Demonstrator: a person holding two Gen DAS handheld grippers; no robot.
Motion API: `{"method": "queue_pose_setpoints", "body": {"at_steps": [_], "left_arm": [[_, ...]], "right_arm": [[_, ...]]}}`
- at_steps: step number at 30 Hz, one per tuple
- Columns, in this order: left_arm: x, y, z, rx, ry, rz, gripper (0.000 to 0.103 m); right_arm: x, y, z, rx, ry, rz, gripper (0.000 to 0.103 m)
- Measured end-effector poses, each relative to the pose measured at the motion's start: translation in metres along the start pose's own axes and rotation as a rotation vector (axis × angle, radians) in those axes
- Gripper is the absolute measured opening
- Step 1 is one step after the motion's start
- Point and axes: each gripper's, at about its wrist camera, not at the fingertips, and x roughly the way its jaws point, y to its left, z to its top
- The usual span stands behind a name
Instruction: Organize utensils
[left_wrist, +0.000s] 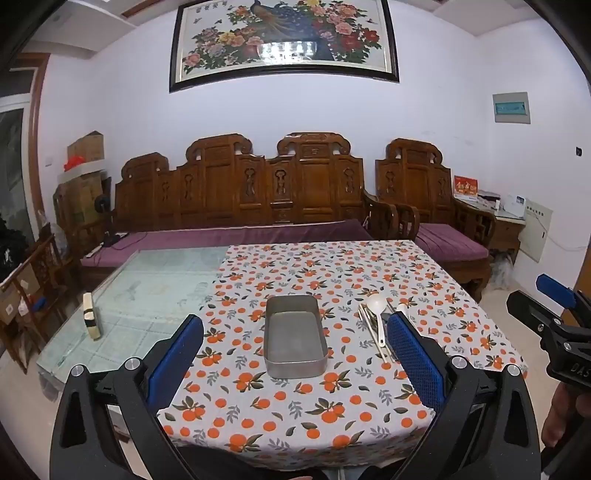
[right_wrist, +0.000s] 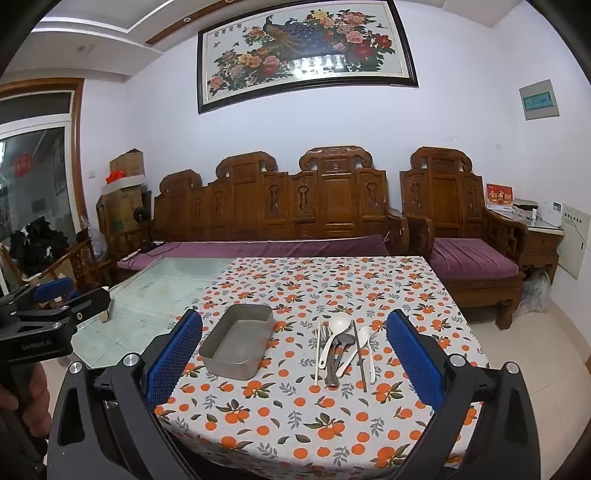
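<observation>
Utensils (right_wrist: 341, 345), white spoons, chopsticks and a fork, lie bundled lower centre beside an empty metal tin (right_wrist: 238, 345), half-hidden in the left view; both grippers (left_wrist: 295, 354) (right_wrist: 293, 354) gape wide.

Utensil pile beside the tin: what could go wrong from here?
1. The utensils lie overlapped, so a gripper may lift several at once or scatter them.
2. The thin chopsticks lie flat on the tablecloth, so a pinch may snag cloth.
3. The metal tin could slide if bumped.
</observation>
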Motion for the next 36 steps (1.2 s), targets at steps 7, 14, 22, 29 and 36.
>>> {"method": "queue_pose_setpoints", "body": {"at_steps": [7,14,22,29,36], "left_arm": [[-0.001,0.0,0.0,-0.005,-0.004,-0.005,0.097],[-0.007,-0.005,0.004,-0.002,-0.008,-0.009,0.097],[-0.013,-0.005,0.009,0.001,-0.017,-0.021,0.097],[-0.016,-0.006,0.01,-0.001,-0.02,-0.034,0.097],[-0.016,-0.006,0.008,-0.002,-0.019,-0.038,0.097]], "right_arm": [[-0.002,-0.001,0.0,0.008,-0.006,0.003,0.1],[-0.003,-0.001,0.0,0.007,-0.006,0.004,0.1],[-0.004,-0.005,0.0,0.014,-0.007,0.005,0.1],[-0.003,-0.002,0.0,0.011,-0.007,0.005,0.1],[-0.005,-0.003,0.001,0.013,-0.008,0.009,0.1]]}}
